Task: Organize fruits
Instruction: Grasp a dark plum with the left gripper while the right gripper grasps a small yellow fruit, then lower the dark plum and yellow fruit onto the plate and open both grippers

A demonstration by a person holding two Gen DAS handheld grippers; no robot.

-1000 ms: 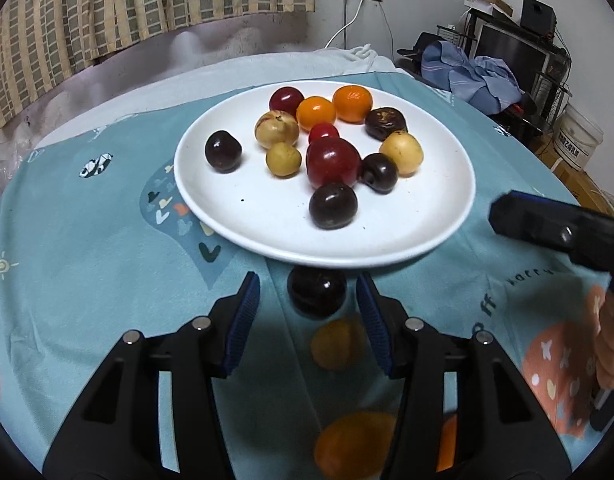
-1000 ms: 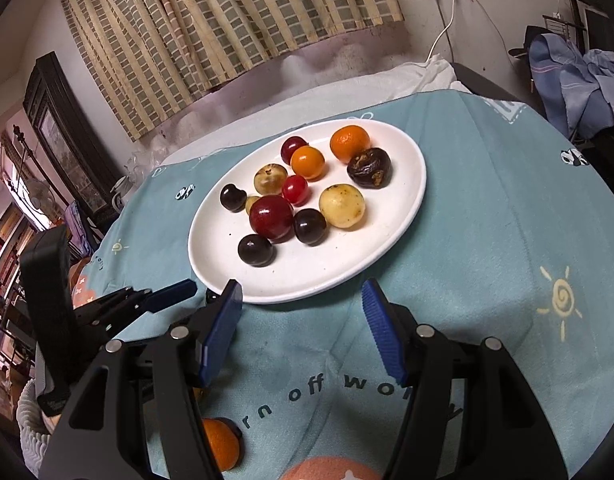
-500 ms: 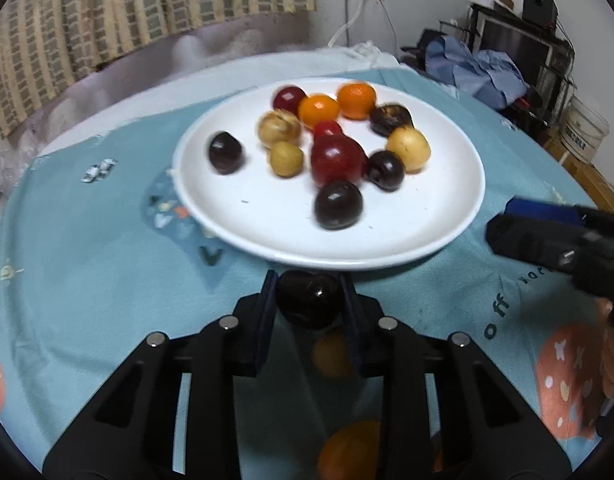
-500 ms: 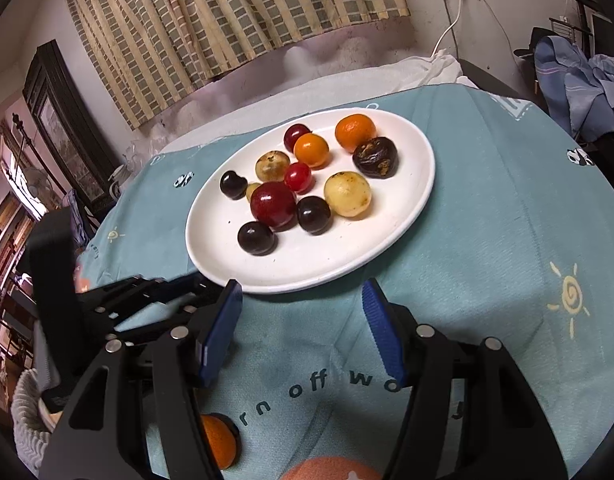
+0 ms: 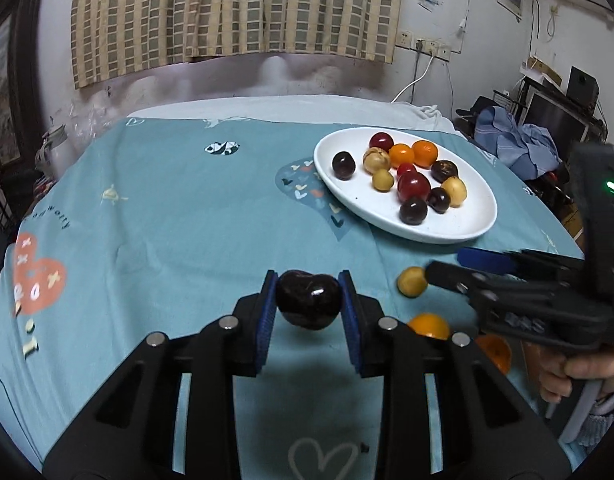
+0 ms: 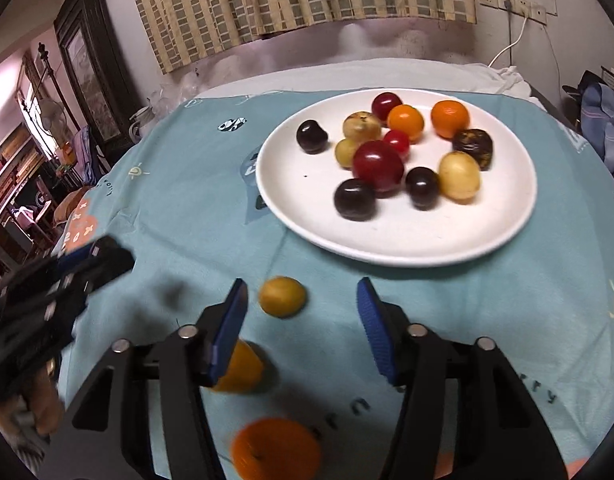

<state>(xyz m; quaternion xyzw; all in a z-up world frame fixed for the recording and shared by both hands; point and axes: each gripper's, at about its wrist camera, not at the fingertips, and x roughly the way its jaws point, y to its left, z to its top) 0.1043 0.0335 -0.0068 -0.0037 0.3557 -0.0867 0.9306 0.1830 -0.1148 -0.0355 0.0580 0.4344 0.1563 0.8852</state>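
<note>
Left tool (image 5: 307, 300) is clenching a dark cherry (image 5: 309, 299) for sorting, while right tool (image 6: 301, 324) is closing, still empty, around a yellow fruit (image 6: 282, 296)

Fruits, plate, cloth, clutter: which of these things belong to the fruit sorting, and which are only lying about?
Belong to the job:
- dark plum, clamped in the left gripper
- white plate of fruit
- small yellow fruit before the open right gripper
- loose oranges

Only lying about:
- curtain
- heaped clothes
- wall sockets

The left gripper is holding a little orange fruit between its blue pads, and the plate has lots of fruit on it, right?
Not quite. The left gripper holds a dark cherry, not an orange fruit; the left wrist view shows it squeezed between the blue pads. The plate does carry lots of fruit.
</note>
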